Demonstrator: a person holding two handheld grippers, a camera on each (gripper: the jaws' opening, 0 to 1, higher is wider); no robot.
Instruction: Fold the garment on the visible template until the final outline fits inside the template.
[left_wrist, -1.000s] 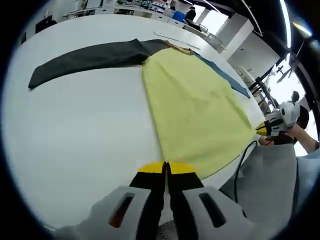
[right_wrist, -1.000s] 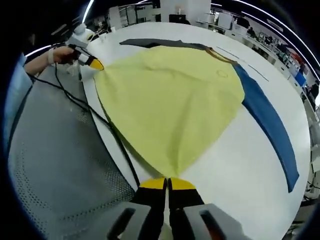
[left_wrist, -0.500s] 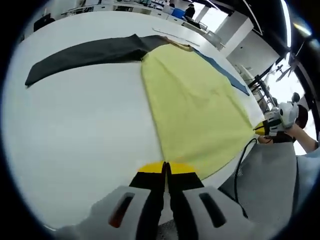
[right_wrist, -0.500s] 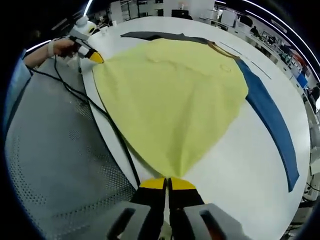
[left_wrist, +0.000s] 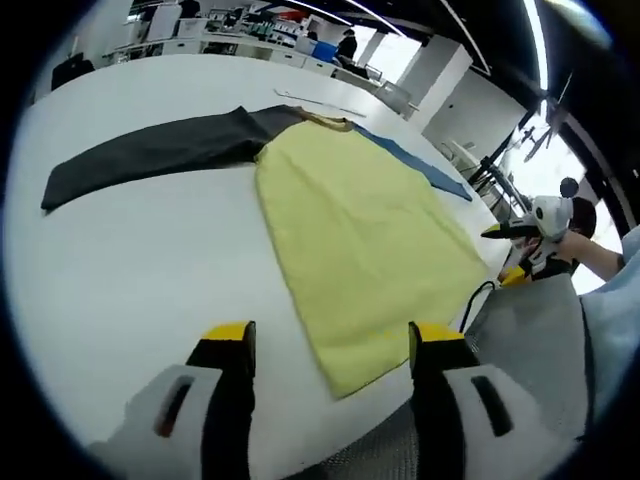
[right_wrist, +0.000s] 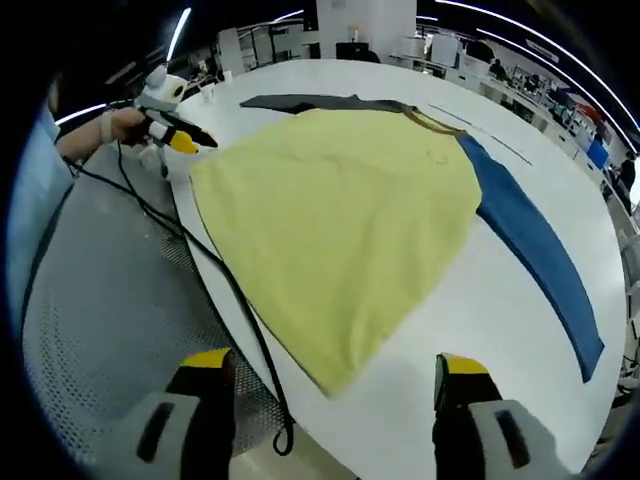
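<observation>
The yellow-bodied garment (right_wrist: 340, 215) lies flat on the white table (right_wrist: 480, 330), dark sleeve (left_wrist: 150, 150) and blue sleeve (right_wrist: 535, 255) spread wide. Both grippers, left (left_wrist: 328, 345) and right (right_wrist: 325, 368), clamped on the hem corners a moment ago, now gape open, empty. Spreading is apparently done; folding awaits.

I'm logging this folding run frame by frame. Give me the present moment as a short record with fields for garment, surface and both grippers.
garment: yellow body spread flat, dark grey sleeve and blue sleeve stretched out to opposite sides
surface: white table, garment hem near its edge
left gripper: open, jaws apart over a hem corner, holding nothing
right gripper: open, jaws apart over the other hem corner, holding nothing
fold state: not yet folded
</observation>
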